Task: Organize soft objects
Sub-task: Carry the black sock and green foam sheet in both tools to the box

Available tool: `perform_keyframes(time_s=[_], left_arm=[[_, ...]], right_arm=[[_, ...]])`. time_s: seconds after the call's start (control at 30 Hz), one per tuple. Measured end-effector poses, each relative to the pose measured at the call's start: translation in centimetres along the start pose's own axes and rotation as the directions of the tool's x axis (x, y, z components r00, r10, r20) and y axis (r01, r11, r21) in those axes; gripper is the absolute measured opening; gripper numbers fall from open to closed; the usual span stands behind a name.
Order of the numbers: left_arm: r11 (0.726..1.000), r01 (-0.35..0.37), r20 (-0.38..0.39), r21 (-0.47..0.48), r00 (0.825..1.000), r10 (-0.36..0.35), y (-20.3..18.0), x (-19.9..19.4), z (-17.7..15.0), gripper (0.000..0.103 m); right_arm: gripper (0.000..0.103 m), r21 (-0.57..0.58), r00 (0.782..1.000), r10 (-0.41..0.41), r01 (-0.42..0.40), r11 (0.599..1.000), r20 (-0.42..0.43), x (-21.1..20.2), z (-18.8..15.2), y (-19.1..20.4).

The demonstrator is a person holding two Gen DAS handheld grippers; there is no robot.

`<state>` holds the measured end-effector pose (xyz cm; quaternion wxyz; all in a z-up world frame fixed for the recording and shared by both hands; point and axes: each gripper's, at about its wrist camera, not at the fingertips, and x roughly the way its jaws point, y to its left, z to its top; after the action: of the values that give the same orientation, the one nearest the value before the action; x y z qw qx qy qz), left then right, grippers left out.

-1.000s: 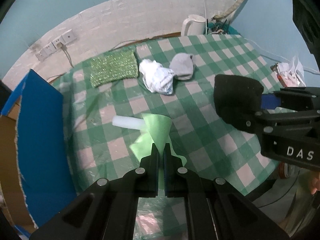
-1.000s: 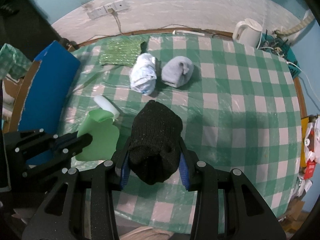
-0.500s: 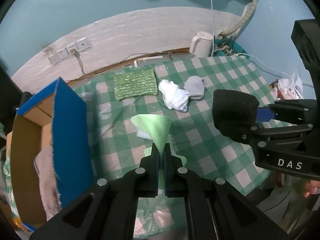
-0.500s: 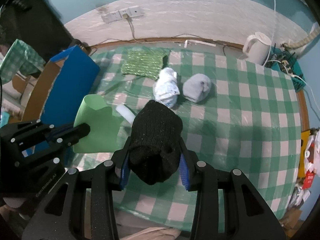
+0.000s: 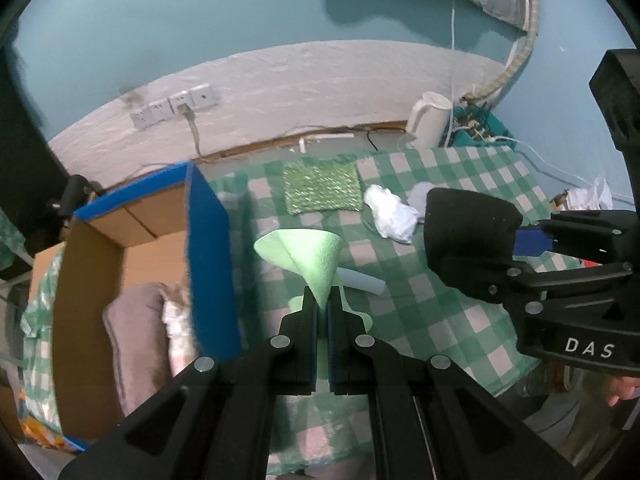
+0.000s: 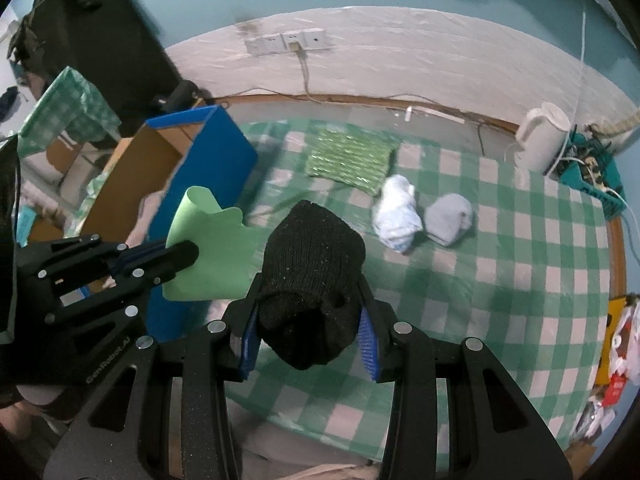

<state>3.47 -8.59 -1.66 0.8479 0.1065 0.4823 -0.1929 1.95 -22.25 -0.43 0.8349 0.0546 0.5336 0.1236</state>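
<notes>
Bench (image 6: 500, 264), draped in a green-and-white checked cloth under clear plastic, set against a white-papered wall below teal paint. Cardboard box (image 5: 208, 248), blue outside and brown inside, open-topped, standing at the bench's left edge; pale folded fabric lies inside it. Right gripper (image 6: 308, 324), black with blue pads, clamped on a black knitted sock bundle (image 6: 312, 276) that bulges out beyond the fingers, carried above the bench near its front edge. Left gripper (image 5: 323, 312), jaws pressed together on a thin light-green sheet (image 5: 308, 256), which curls into a cone above the fingertips and hangs clear of the bench, just beside the box's blue wall. Glittery green knitted cloth (image 6: 352, 160), flat on the bench at the far side. White kettle (image 6: 540, 140) at the far right corner, beside a teal tray of cables. White crumpled cloth bundle (image 6: 396, 212) near the bench's middle, just right of the glittery cloth. Grey rolled sock (image 6: 450, 218), just beside the white bundle on its right. White cylinder (image 5: 362, 280) lying on the bench, partly hidden behind the green sheet. Wall sockets (image 6: 284, 42) with one cord plugged in.
</notes>
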Motion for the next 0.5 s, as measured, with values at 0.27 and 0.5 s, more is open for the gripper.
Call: perform_keyframes(time_s=[0.27,0.5], left_arm=[[0.999,-0.03,0.057,-0.044,0.998,0.032,2.8,-2.2,0.1,0.003],[0.993,-0.057,0.075,-0.104,0.995,0.065,6.4,-3.2,-0.6,0.003]], right_arm=[[0.04,-0.031,1.0,0.022,-0.022,0.999,0.005,0.4,1.6,2.7],[0.04,-0.065,0.999,0.045,-0.045,0.997,0.006,0.9,2.9,5.6]])
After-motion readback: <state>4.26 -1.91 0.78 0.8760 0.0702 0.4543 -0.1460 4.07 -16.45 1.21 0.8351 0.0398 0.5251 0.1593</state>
